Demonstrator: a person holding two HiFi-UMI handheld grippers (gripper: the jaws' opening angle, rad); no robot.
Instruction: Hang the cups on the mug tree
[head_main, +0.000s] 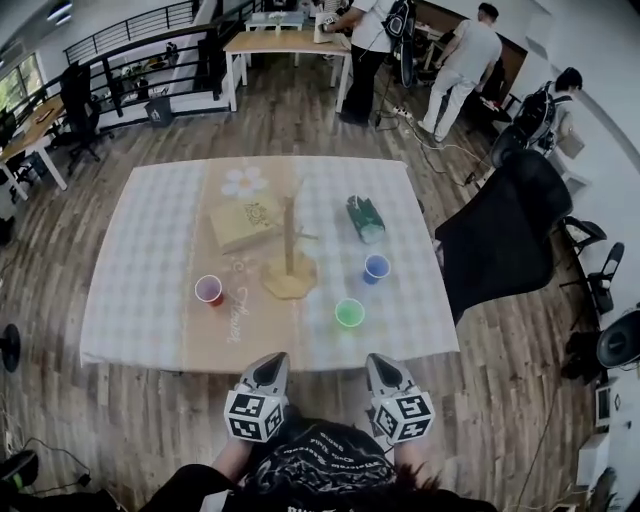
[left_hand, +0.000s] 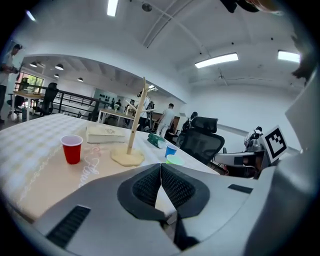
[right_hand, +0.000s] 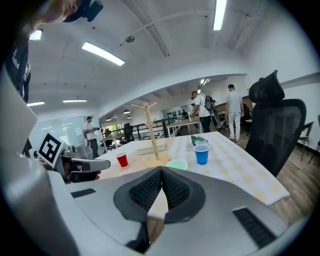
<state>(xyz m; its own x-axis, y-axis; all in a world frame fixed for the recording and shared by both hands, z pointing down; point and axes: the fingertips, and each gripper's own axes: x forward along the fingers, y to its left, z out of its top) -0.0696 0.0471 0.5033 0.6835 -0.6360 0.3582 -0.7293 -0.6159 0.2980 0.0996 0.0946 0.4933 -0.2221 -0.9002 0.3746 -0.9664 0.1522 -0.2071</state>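
The left tongs (head_main: 272, 360) and the right tongs (head_main: 378, 360) sit side by side at the bottom centre of the head view, below the near edge of the table (head_main: 140, 300). Each pair is closed, pads together, with nothing between them.

The wooden mug tree (head_main: 289, 235) stands upright at the middle of the table. All four cups rest on the table:
- The red cup (head_main: 209, 290) stands upright, lower left of the tree's base and above the left tongs.
- The green cup (head_main: 349, 312) stands upright at lower right, nearest the right tongs.
- The blue cup (head_main: 376, 267) stands upright just above and right of the green cup.
- The dark green cup (head_main: 365, 218) lies on its side, right of the tree.

A flat tan box (head_main: 245, 222) lies upper left of the base. Every cup is well apart from both tongs.
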